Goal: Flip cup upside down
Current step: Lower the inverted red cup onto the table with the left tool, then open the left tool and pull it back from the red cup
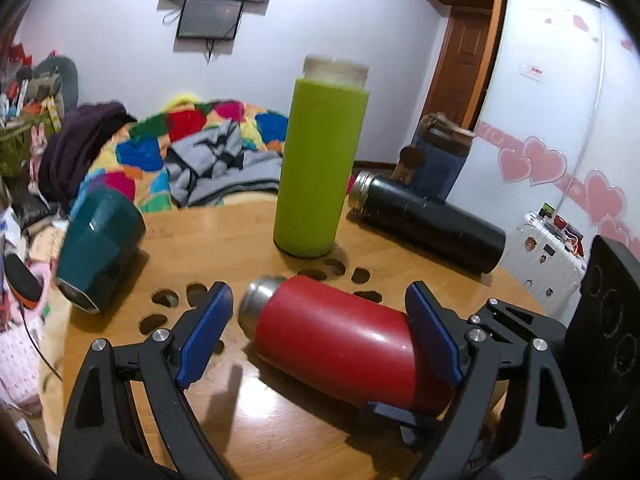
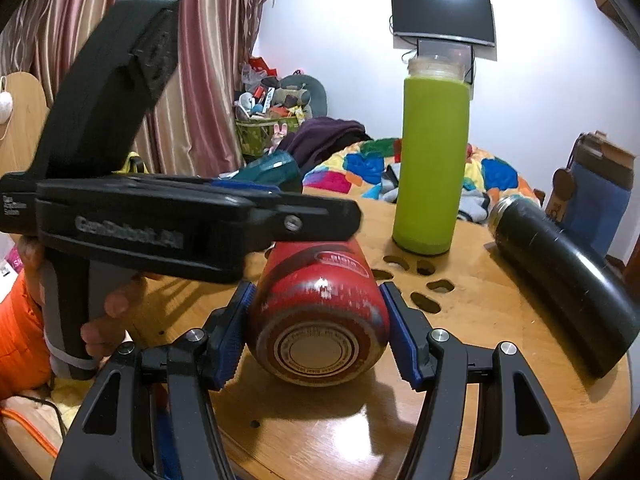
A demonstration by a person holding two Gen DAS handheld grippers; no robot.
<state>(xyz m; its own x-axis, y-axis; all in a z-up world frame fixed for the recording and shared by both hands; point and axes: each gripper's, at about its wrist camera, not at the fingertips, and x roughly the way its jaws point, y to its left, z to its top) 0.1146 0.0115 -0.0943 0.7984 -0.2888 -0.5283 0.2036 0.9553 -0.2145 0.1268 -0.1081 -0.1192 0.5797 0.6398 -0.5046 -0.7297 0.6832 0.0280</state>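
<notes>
A red cup (image 1: 340, 340) with a steel mouth lies on its side on the round wooden table (image 1: 248, 236). My left gripper (image 1: 320, 336) is open, its blue pads wide on either side of the cup, the right pad near the cup's base. In the right wrist view the red cup (image 2: 320, 312) shows base-on, and my right gripper (image 2: 318, 334) has its blue pads against both sides of the base. The left gripper's black body (image 2: 160, 220) reaches in from the left over the cup.
A green bottle (image 1: 320, 160) stands upright mid-table. A black flask (image 1: 424, 224) lies on its side at the right, a blue cup (image 1: 440, 160) behind it. A teal cup (image 1: 100, 248) lies tilted at the left edge. Cut-out holes (image 1: 164, 298) mark the tabletop.
</notes>
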